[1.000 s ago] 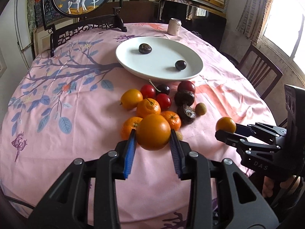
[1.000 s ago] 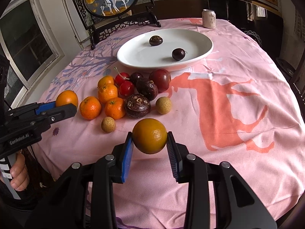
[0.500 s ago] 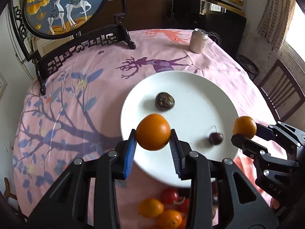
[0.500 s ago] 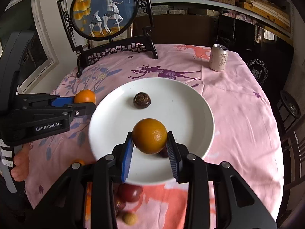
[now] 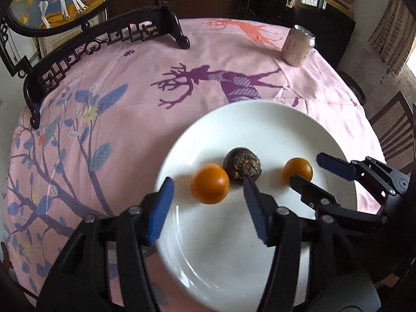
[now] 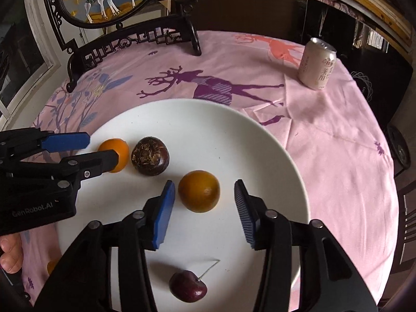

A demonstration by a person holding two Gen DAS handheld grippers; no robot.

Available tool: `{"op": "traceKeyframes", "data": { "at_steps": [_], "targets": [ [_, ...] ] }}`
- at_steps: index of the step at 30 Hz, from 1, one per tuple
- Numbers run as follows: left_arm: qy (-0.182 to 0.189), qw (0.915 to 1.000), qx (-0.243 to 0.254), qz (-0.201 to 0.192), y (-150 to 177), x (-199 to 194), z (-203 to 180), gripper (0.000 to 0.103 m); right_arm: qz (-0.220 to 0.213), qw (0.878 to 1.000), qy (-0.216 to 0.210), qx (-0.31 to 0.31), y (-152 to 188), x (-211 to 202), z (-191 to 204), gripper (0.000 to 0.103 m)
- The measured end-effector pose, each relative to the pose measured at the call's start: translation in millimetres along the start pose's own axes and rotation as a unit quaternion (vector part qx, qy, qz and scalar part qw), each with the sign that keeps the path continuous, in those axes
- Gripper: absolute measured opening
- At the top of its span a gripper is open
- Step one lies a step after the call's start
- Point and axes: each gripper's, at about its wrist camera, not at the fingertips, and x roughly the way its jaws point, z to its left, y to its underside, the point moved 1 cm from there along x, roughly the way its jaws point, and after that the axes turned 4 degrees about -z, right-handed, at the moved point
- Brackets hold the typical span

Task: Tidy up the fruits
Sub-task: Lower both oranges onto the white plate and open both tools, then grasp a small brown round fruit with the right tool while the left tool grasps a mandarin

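A white plate (image 5: 273, 130) (image 6: 234, 135) sits on the pink tablecloth. My left gripper (image 5: 208, 205) is open; an orange (image 5: 210, 186) lies on the plate between its jaws, free of both. My right gripper (image 6: 204, 208) is open; a second orange (image 6: 199, 191) lies on the plate between its jaws. That orange also shows in the left wrist view (image 5: 297, 170) beside the right gripper (image 5: 309, 171). A dark wrinkled fruit (image 5: 243, 167) (image 6: 150, 156) lies between the two oranges. A cherry (image 6: 188, 286) with a stem lies at the plate's near side.
A drink can (image 5: 299, 45) (image 6: 317, 63) stands at the far right of the table. A framed deer picture on a black carved stand (image 5: 104, 41) (image 6: 130, 41) stands at the far left. A wooden chair (image 5: 395, 130) is beyond the right edge.
Both grippers moved from over the fruit pile to over the plate, then opened. The two oranges they held now lie on the plate.
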Motion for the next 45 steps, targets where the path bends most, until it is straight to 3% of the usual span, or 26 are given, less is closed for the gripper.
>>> {"op": "traceKeyframes", "data": {
  "at_steps": [4,5,8,14,22,28,31,36,38,45],
  "targets": [
    [0.001,0.9988,0.005,-0.049,17,-56,6,0.060,-0.040,0.999,0.017,0.004,9,-64,-1,0.057],
    [0.002,0.9980,0.004,-0.064,27,-73,8,0.066,-0.052,0.998,0.025,0.006,17,-84,1,0.057],
    [-0.008,0.9951,-0.001,-0.098,72,-116,11,0.076,-0.083,0.996,0.015,0.016,55,-138,16,0.061],
    [-0.011,0.9943,-0.003,-0.106,176,-145,9,0.077,-0.097,0.994,-0.003,0.044,149,-182,57,0.061],
    [-0.047,0.9940,-0.005,-0.099,235,-154,23,0.081,-0.078,0.996,-0.006,0.046,181,-185,82,0.061],
    [-0.034,0.9966,0.003,-0.075,254,-147,26,0.081,-0.063,0.998,-0.004,-0.020,194,-160,103,0.061],
    [-0.033,0.9969,0.004,-0.071,258,-145,27,0.081,-0.053,0.998,0.017,-0.015,197,-146,96,0.061],
    [-0.026,0.9975,0.002,-0.065,259,-141,27,0.081,-0.025,0.999,0.022,0.016,196,-118,73,0.046],
    [-0.022,0.9978,0.003,-0.062,258,-138,25,0.081,-0.012,1.000,0.011,0.025,194,-103,69,0.028],
    [-0.012,0.9987,0.009,-0.048,255,-125,17,0.081,-0.028,0.999,0.010,0.029,193,-115,68,0.024]
  ]
}}
